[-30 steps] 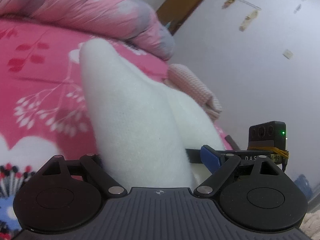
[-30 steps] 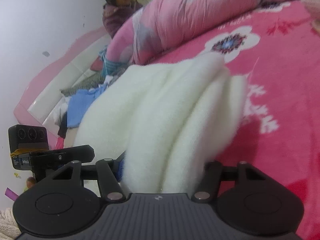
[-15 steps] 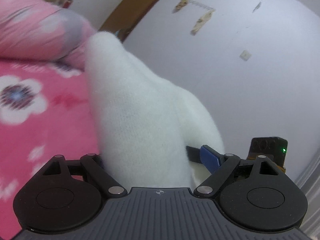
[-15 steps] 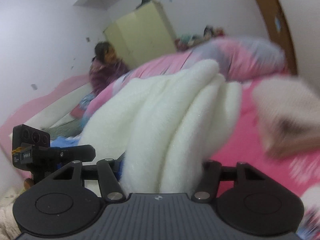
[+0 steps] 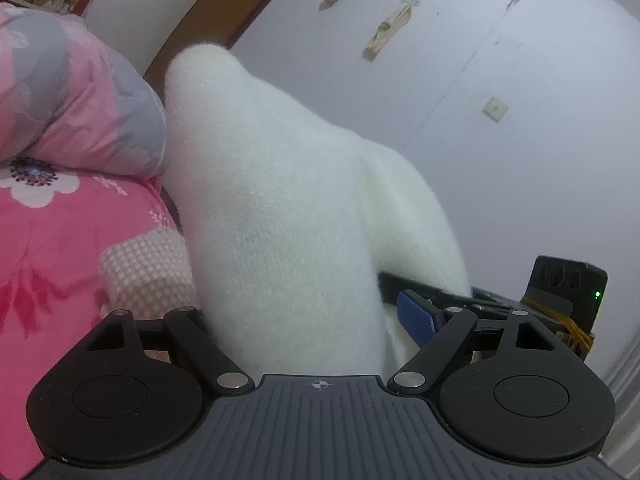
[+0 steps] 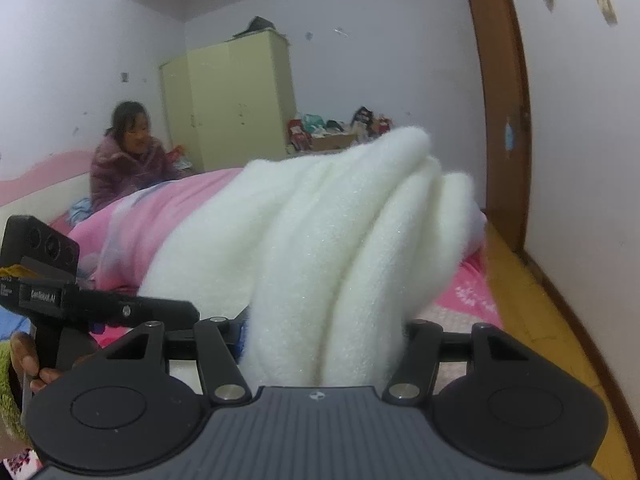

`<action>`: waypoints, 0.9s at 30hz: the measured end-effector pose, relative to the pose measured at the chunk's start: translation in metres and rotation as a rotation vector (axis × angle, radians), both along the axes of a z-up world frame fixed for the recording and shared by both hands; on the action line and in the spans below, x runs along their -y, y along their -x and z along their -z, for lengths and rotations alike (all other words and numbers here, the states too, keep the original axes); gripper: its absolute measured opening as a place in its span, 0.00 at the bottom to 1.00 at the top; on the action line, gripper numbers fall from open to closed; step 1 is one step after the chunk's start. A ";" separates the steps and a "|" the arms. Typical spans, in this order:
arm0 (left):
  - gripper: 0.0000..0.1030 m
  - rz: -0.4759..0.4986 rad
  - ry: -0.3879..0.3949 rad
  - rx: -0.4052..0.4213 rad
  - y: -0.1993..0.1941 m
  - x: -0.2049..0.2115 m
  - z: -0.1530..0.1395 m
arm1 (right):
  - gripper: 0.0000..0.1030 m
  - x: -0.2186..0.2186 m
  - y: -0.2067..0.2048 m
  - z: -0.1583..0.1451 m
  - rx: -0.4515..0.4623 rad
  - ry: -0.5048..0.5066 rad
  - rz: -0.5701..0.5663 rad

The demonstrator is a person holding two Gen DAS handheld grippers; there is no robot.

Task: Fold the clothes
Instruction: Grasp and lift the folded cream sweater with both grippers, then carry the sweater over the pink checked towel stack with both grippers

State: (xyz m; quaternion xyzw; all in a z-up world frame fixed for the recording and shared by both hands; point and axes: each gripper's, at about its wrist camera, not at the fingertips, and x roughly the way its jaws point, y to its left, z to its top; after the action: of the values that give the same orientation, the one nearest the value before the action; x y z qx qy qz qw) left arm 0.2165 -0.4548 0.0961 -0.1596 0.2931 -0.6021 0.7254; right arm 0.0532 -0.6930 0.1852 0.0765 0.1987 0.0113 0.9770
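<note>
A thick white fleece garment (image 5: pixel 280 216) fills the middle of the left wrist view, bunched between my left gripper's jaws and lifted above the bed. My left gripper (image 5: pixel 304 320) is shut on it; its fingertips are hidden by the cloth. In the right wrist view the same white garment (image 6: pixel 344 248) stands in several folds. My right gripper (image 6: pixel 320 332) is shut on it, fingertips also hidden. The right gripper's body (image 5: pixel 560 296) shows at the lower right of the left wrist view, and the left gripper's body (image 6: pixel 44 280) at the left of the right wrist view.
A pink flowered bedspread (image 5: pixel 52 240) lies below, with a pink and grey quilt (image 5: pixel 68 108) rolled behind. A pink waffle-knit cloth (image 5: pixel 148 268) lies on the bed. A person (image 6: pixel 128 152) sits on the bed's far side. A wooden door (image 6: pixel 500 100) and yellow floor (image 6: pixel 532 320) are at right.
Both grippers have risen and tilted up with the white garment; the views swung from the bedspread to the walls, door and wardrobe. The grip on the cloth is unchanged.
</note>
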 end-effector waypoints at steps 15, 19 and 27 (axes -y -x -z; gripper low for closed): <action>0.80 -0.004 -0.144 -0.063 -0.058 0.081 0.053 | 0.60 0.105 -0.087 0.074 -0.144 -0.140 -0.020; 0.79 -0.036 -0.217 -0.073 -0.062 0.088 0.085 | 0.62 0.126 -0.109 0.117 -0.218 -0.234 -0.027; 0.79 -0.004 -0.155 -0.216 -0.065 0.076 0.079 | 0.65 0.151 -0.121 0.118 -0.269 -0.309 -0.088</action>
State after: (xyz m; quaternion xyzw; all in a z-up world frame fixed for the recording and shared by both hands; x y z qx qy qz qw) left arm 0.2811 -0.5312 0.0167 -0.1674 0.4147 -0.5554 0.7011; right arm 0.1741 -0.8444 0.0671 0.2174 0.3266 0.0740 0.9168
